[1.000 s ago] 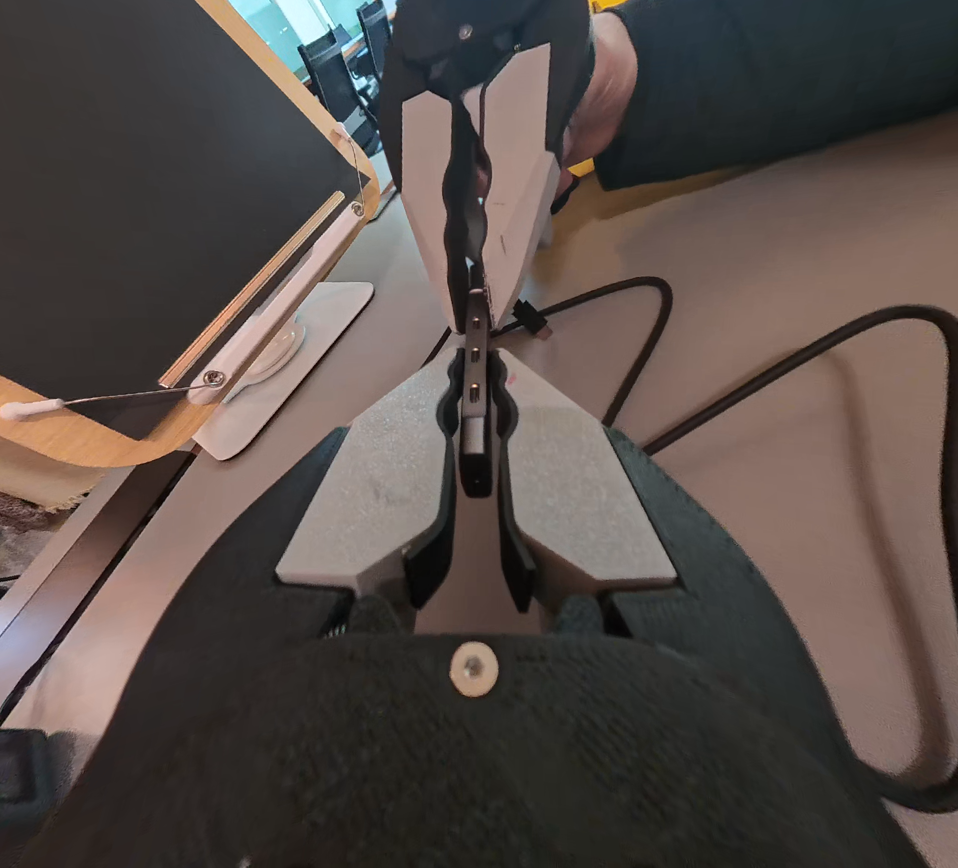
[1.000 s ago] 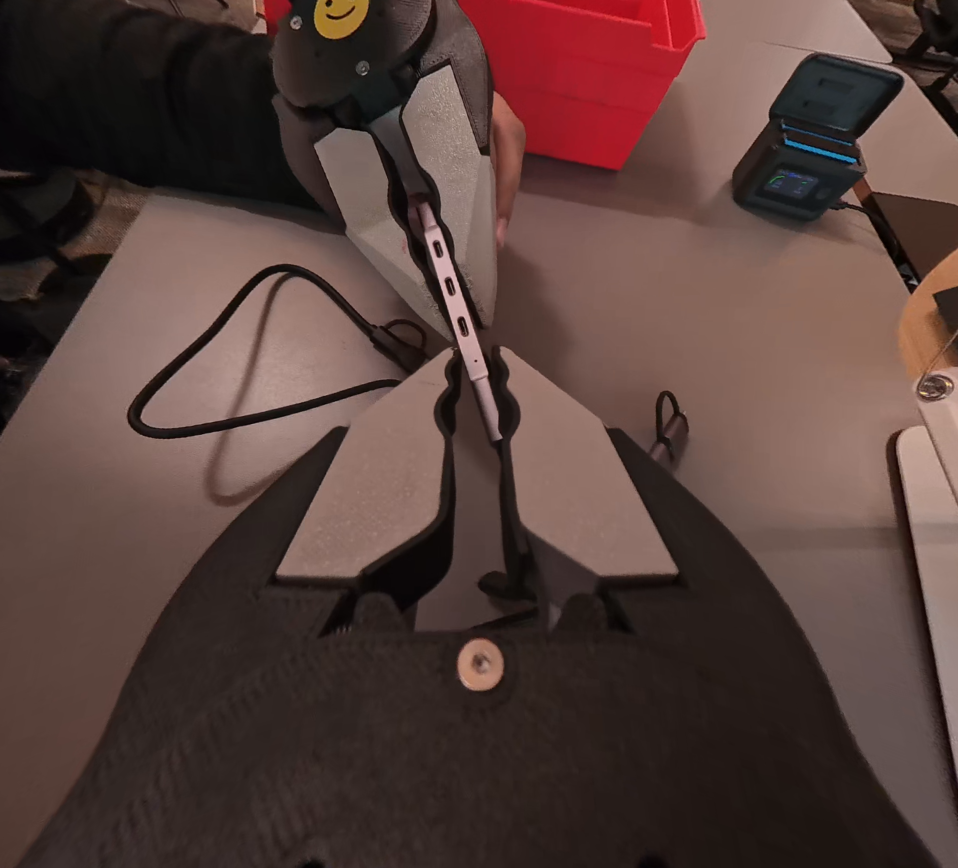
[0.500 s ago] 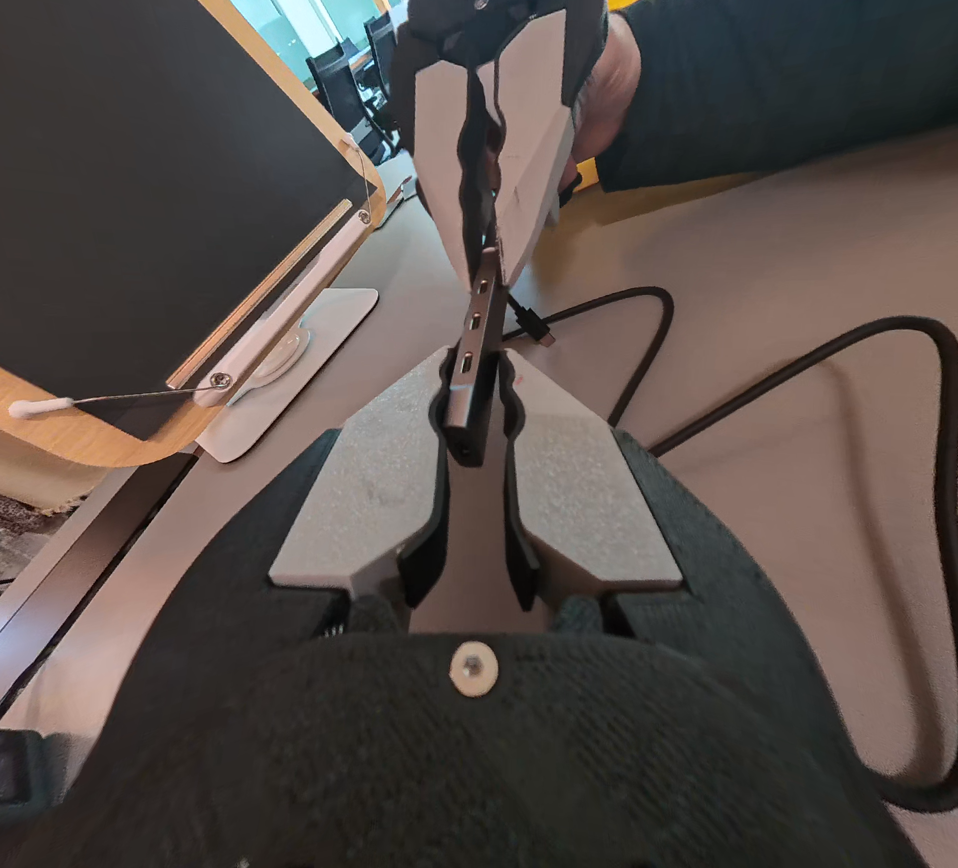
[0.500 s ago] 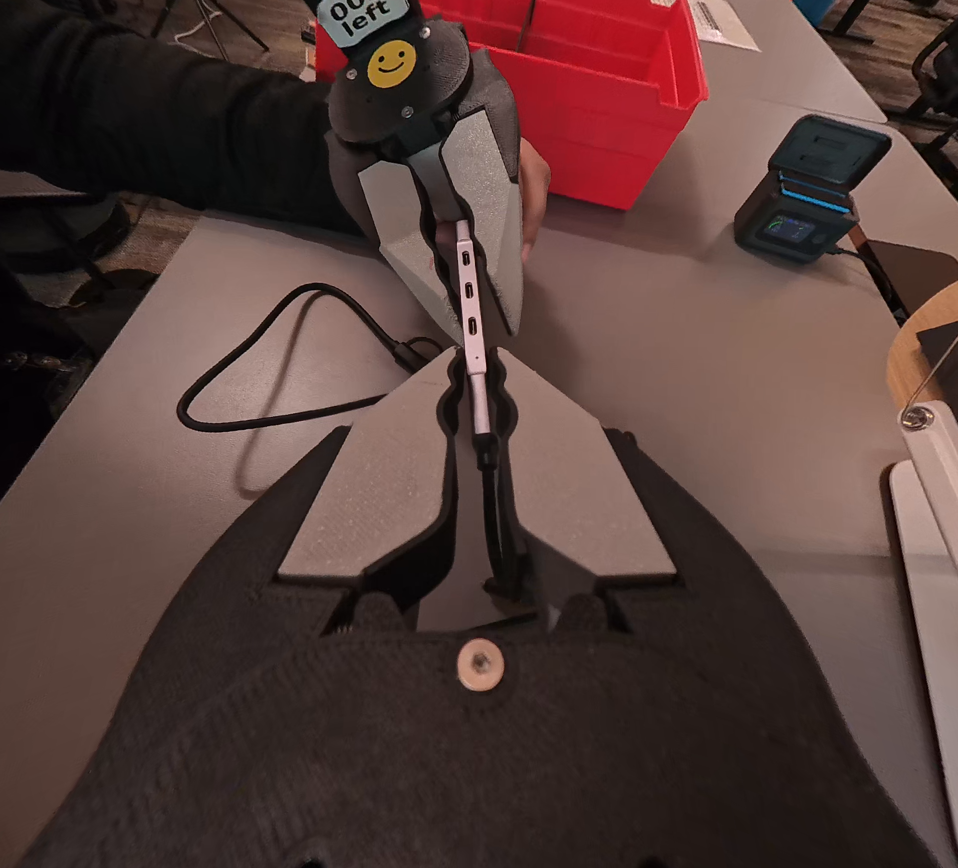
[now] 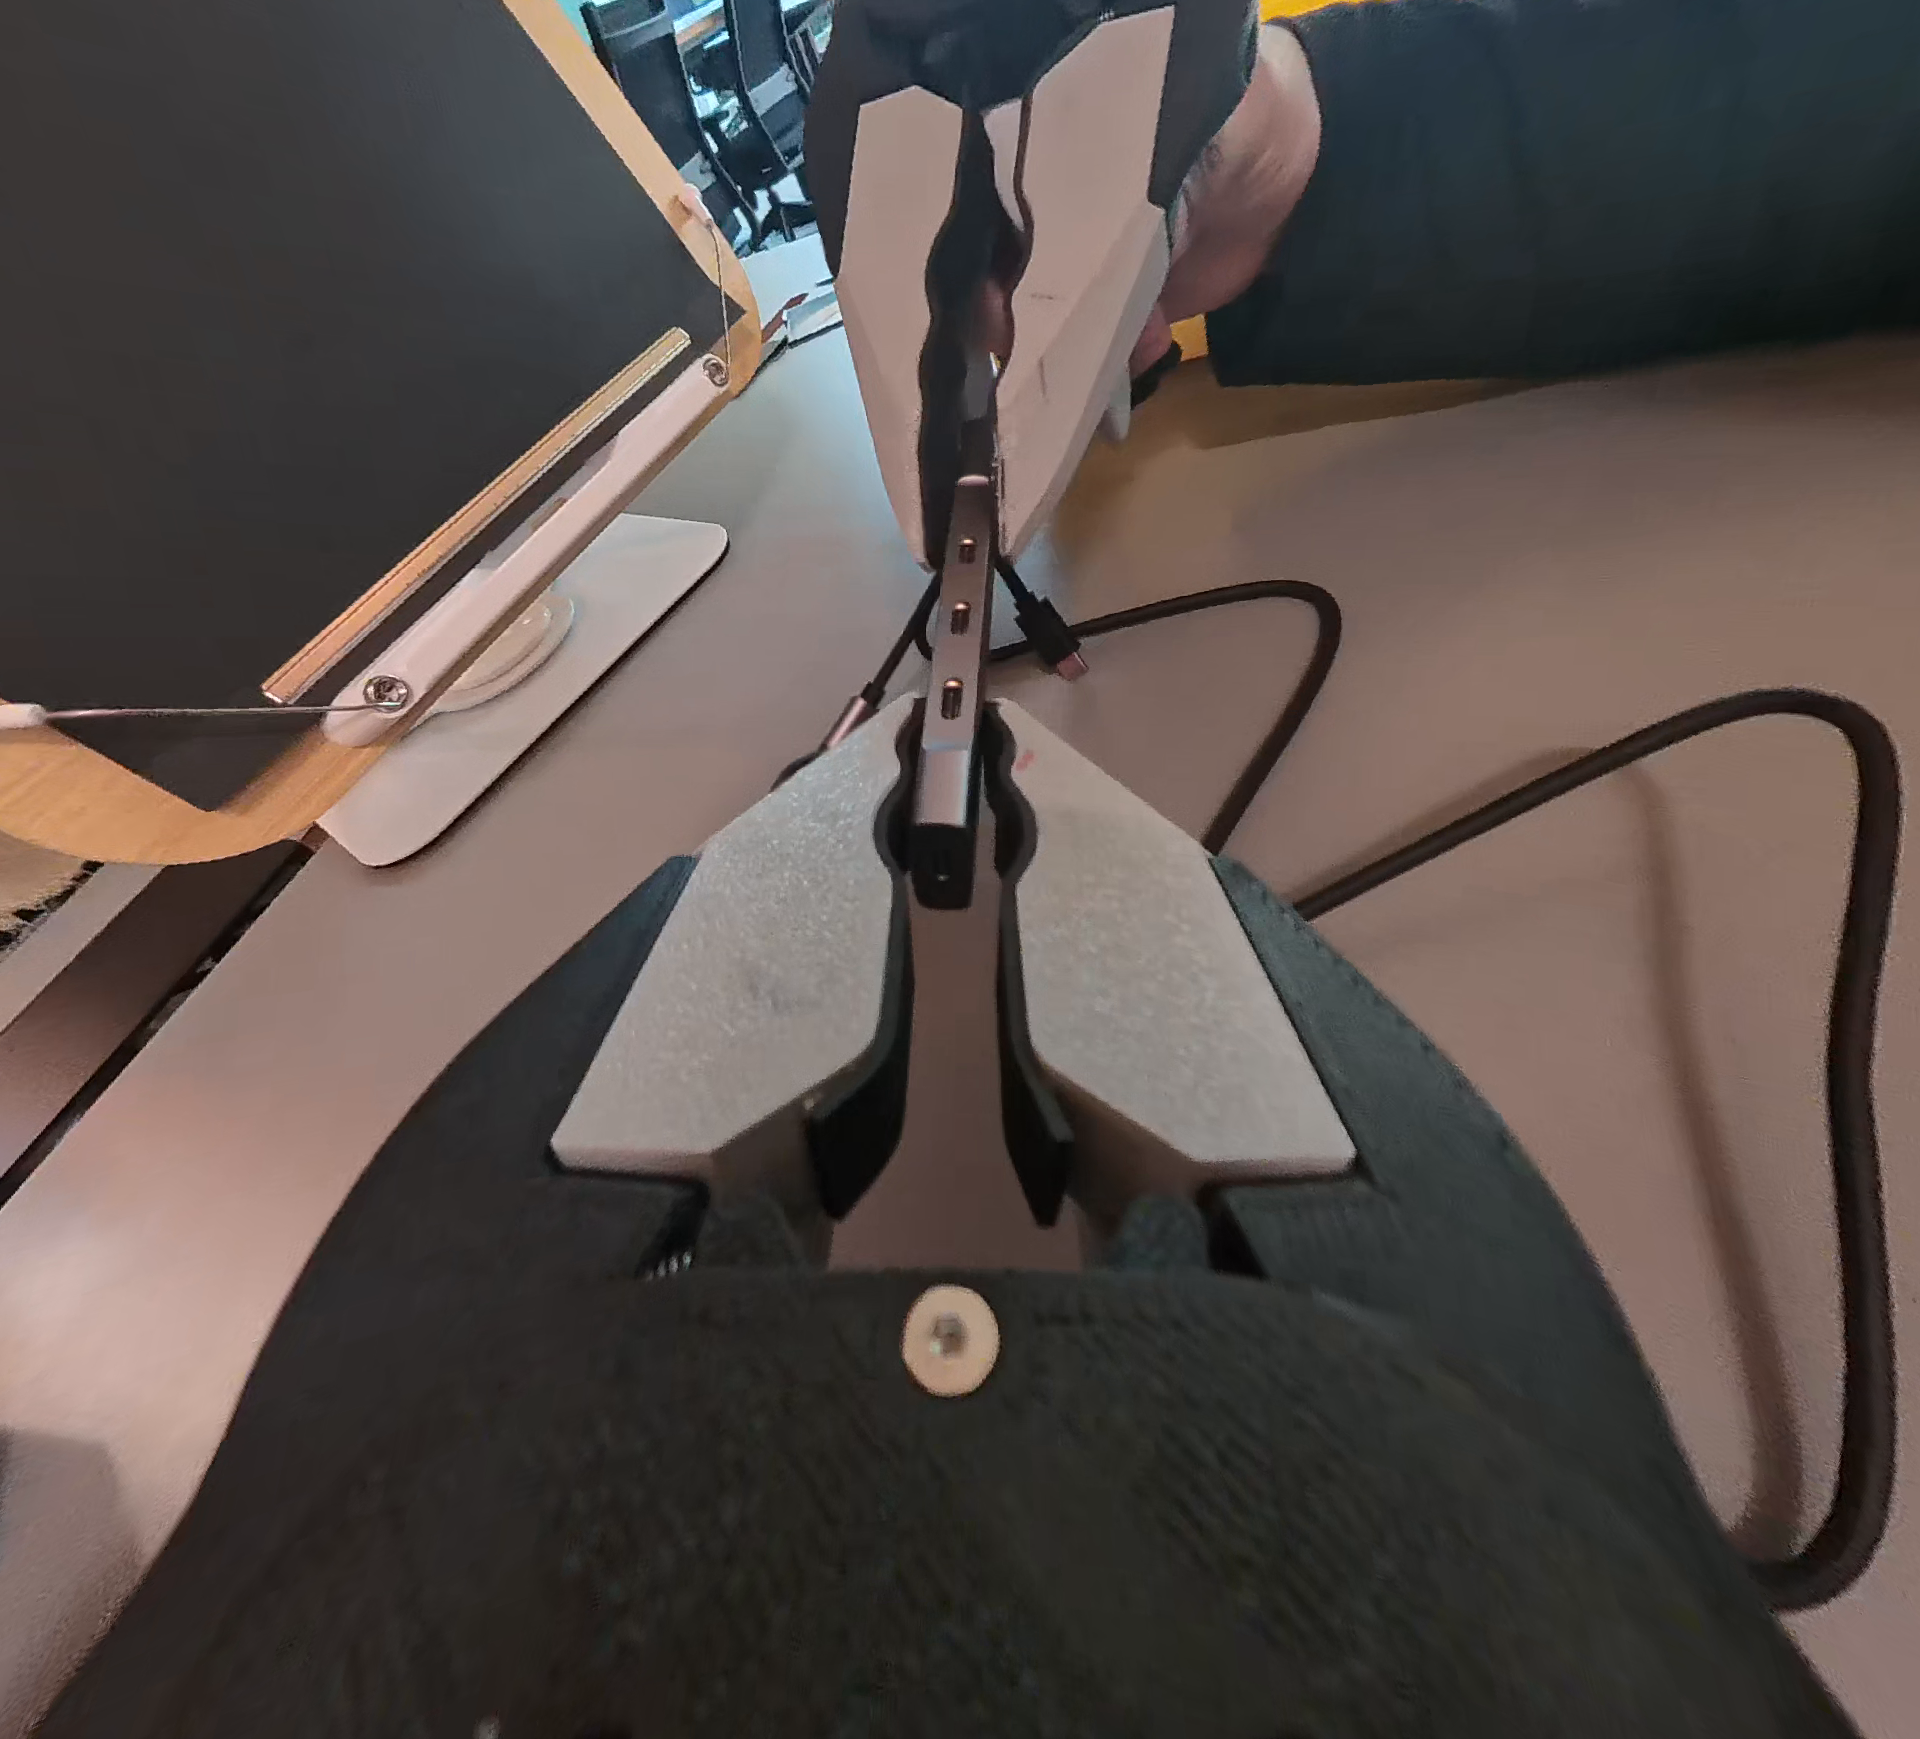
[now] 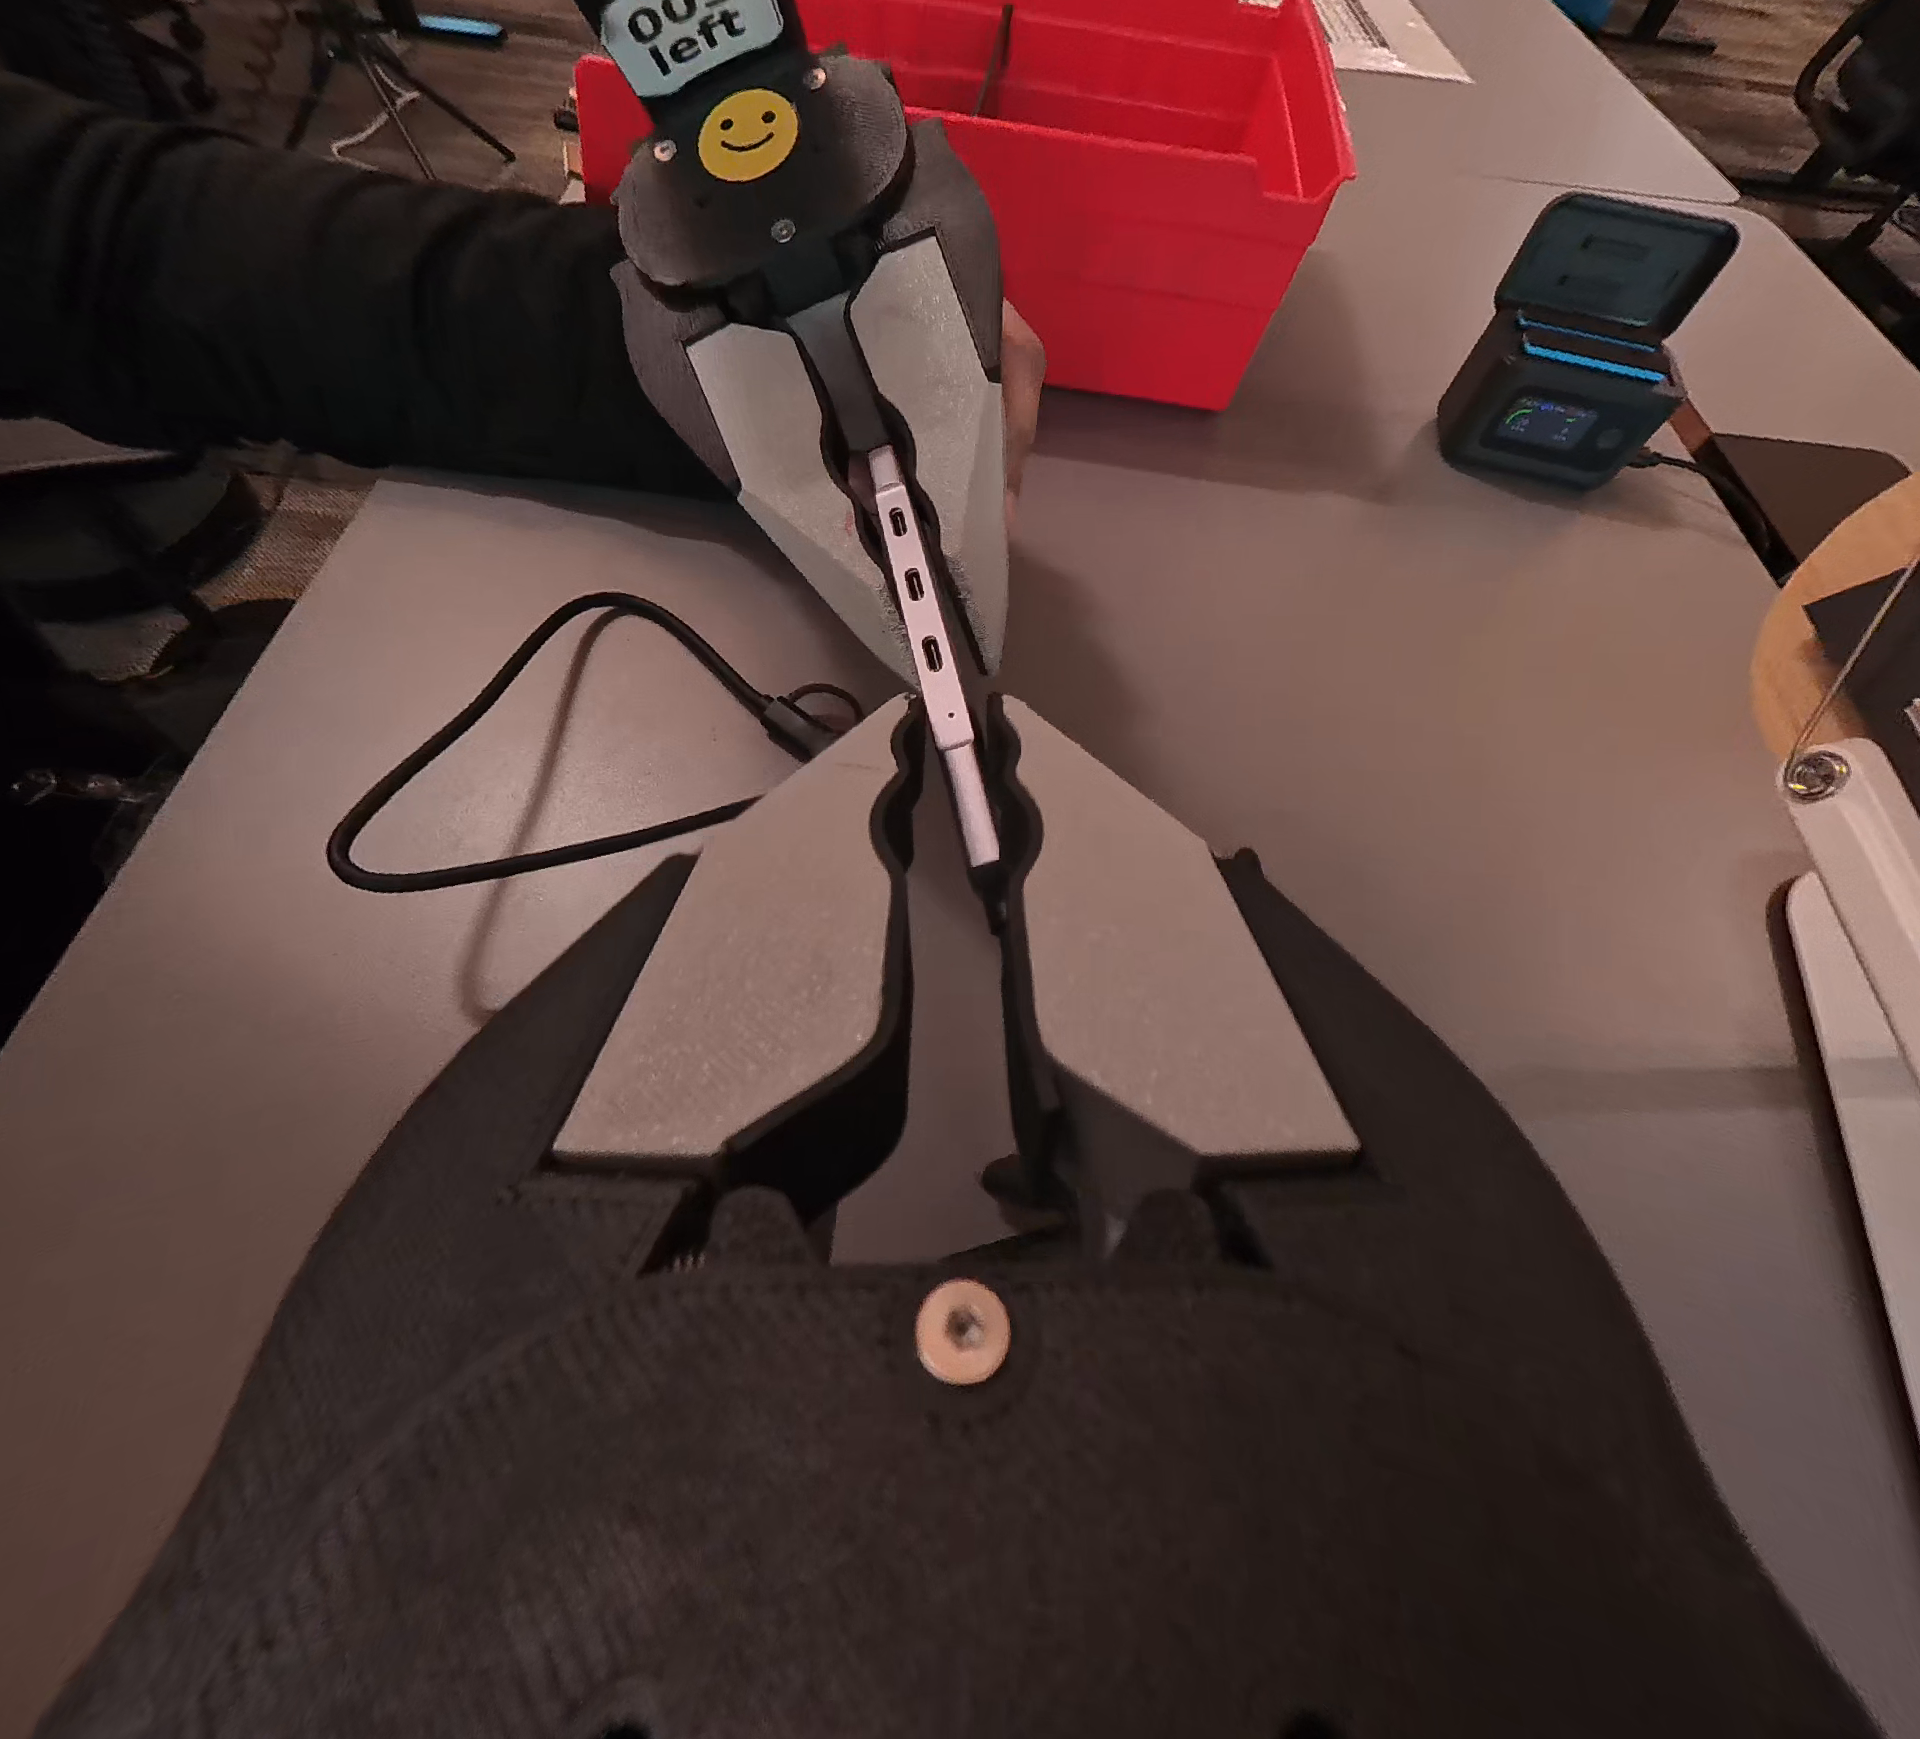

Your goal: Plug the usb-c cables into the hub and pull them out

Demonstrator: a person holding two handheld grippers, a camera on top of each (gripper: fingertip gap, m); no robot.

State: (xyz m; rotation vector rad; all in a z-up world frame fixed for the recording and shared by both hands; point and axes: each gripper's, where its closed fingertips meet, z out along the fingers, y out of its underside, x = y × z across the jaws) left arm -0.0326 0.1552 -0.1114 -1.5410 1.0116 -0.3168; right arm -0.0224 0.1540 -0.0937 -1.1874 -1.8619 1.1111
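Note:
A slim grey USB-C hub (image 5: 958, 619) with three open ports is held in the air above the table between both grippers. My left gripper (image 5: 948, 754) is shut on one end of it. My right gripper (image 6: 951, 723) is shut on the other end, where the hub's own black lead comes out. Each gripper shows in the other's view: the right gripper (image 5: 966, 546), the left gripper (image 6: 956, 666). The hub (image 6: 914, 583) has nothing plugged into its ports. A black USB-C cable (image 5: 1320, 640) lies on the table with its plug (image 5: 1055, 645) loose under the hub. It also shows in the right wrist view (image 6: 499, 702).
A red bin (image 6: 1143, 255) stands behind the left gripper. A small black device with a lit screen (image 6: 1569, 380) sits at the right. A dark screen on a white stand (image 5: 582, 650) is on the left. A thick black cable (image 5: 1870, 962) loops at the right. Less than 4 cm separates the two grippers' tips.
Both grippers have kept hold of the hub and lifted it. It has turned, so its port face shows more. The cables on the table have not moved.

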